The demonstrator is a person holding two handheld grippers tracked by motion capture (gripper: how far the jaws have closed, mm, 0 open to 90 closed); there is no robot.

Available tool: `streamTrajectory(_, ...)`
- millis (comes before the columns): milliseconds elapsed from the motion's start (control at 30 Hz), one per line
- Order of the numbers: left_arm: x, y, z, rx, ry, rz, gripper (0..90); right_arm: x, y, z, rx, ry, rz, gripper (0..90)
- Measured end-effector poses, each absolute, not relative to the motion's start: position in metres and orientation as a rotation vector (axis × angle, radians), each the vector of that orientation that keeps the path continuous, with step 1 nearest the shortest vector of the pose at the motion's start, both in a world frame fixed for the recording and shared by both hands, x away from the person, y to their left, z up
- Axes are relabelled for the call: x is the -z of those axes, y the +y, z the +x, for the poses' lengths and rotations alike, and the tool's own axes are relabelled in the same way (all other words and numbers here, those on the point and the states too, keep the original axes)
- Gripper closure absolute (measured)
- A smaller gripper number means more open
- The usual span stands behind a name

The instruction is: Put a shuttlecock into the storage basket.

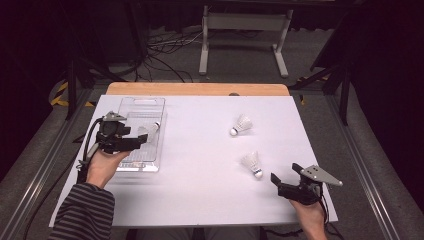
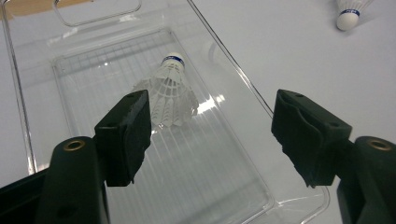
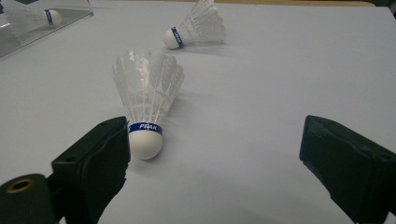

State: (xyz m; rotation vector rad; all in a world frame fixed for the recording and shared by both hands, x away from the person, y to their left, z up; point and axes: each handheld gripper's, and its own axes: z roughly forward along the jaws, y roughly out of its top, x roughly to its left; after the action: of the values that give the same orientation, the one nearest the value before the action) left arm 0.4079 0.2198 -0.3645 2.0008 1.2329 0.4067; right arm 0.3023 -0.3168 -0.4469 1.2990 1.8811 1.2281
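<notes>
A white feather shuttlecock (image 2: pixel 169 93) with a blue band lies inside a clear plastic tray (image 2: pixel 233 70) at the table's left (image 1: pixel 142 107). My left gripper (image 2: pixel 212 121) hovers over the tray's near part, open, its jaws apart from the shuttlecock (image 1: pixel 150 129). Two more shuttlecocks lie on the white table: one at mid right (image 1: pixel 241 125), one nearer the front (image 1: pixel 252 164). My right gripper (image 3: pixel 217 144) is open low over the table just behind the nearer one (image 3: pixel 147 102), whose cork tip sits close beside the left jaw. In the high view the right gripper (image 1: pixel 285 172) is at front right.
The white table top (image 1: pixel 200 165) has a wooden strip along its far edge (image 1: pixel 197 89). Beyond it are a grey floor, loose cables (image 1: pixel 165 55) and a white stand (image 1: pixel 245 30). A striped sleeve (image 1: pixel 82 212) comes in at the bottom left.
</notes>
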Motion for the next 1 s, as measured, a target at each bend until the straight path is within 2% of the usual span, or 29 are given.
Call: streamTrajectory(1000, 0.373, 0.242, 0.372, -0.437, 1.195, 1.884, 29.6, 0.447, -0.317, 0.302, -1.233, 1.881, 1.303, 9.5)
